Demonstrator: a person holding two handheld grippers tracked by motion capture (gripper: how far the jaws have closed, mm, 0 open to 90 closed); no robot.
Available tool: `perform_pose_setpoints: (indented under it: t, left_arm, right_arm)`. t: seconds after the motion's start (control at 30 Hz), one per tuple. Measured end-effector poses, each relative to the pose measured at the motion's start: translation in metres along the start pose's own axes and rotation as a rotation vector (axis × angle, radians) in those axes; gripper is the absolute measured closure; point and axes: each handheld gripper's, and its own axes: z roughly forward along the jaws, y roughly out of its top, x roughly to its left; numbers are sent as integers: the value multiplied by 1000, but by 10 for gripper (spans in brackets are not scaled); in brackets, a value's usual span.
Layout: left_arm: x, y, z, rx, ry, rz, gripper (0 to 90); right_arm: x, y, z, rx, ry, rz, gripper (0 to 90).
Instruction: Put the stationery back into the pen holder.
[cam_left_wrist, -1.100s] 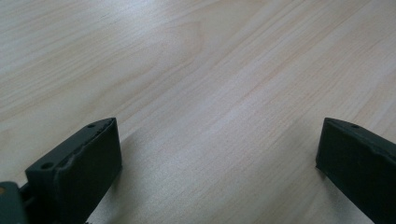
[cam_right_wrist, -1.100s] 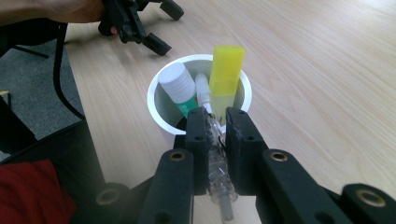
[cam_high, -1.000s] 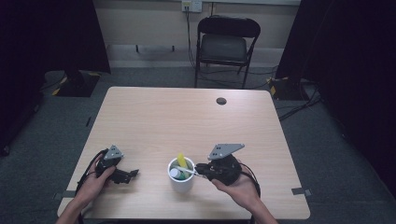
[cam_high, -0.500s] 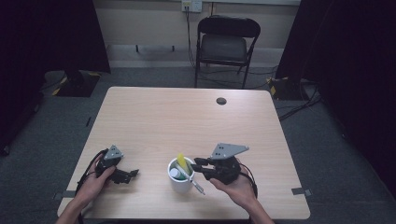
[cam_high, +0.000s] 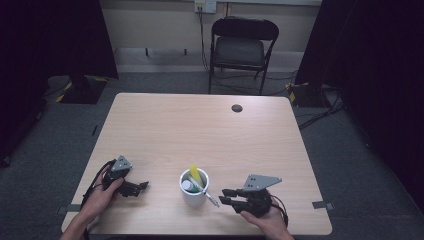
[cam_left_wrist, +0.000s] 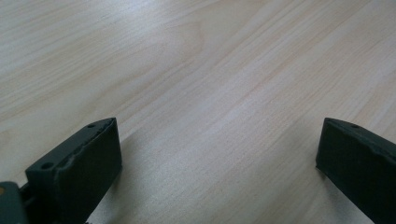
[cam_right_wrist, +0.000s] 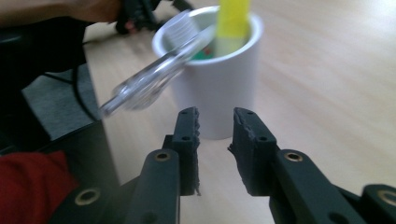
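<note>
Since the earlier frame, the right gripper (cam_high: 227, 197) has dropped away from the white cup (cam_high: 194, 192) toward the table's (cam_high: 210, 130) near edge, and the clear pen (cam_high: 204, 190) it had carried now leans in the cup, tip sticking out over the rim toward that gripper. Its jaws have just been opening and now stand slightly apart with nothing between them, as the right gripper view confirms. The left gripper (cam_high: 141, 186) rests on the table left of the cup, jaws wide apart over bare wood.

By my reading the pen's placement is done: the cup holds it beside 1 yellow item (cam_high: 195, 173) and another item with a white cap. No loose items remain on the table.

The cup stands near the front edge, between the 2 grippers; the far half lies open for moving.
</note>
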Motion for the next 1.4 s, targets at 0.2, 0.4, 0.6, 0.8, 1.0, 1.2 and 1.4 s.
perform_pose_setpoints:
  t: [0.2,0.4,0.6,0.8,1.0,1.2,1.4]
  left_arm:
    - [0,0,0,0,0,0,0]
    - [0,0,0,-1,0,-1,0]
    - [0,0,0,-1,0,-1,0]
    - [0,0,0,0,0,0,0]
    - [0,0,0,-1,0,-1,0]
    - [0,0,0,-1,0,-1,0]
    - [0,0,0,-1,0,-1,0]
  right_arm:
    - [14,-5,11,-4,54,-27,722]
    - [23,5,10,-71,92,-47,725]
    - [23,15,10,-115,80,-54,728]
    - [23,29,13,-167,47,-56,637]
    - [21,43,21,-206,44,-76,680]
    - [18,58,22,-239,26,-82,766]
    - [14,77,35,-239,37,-91,776]
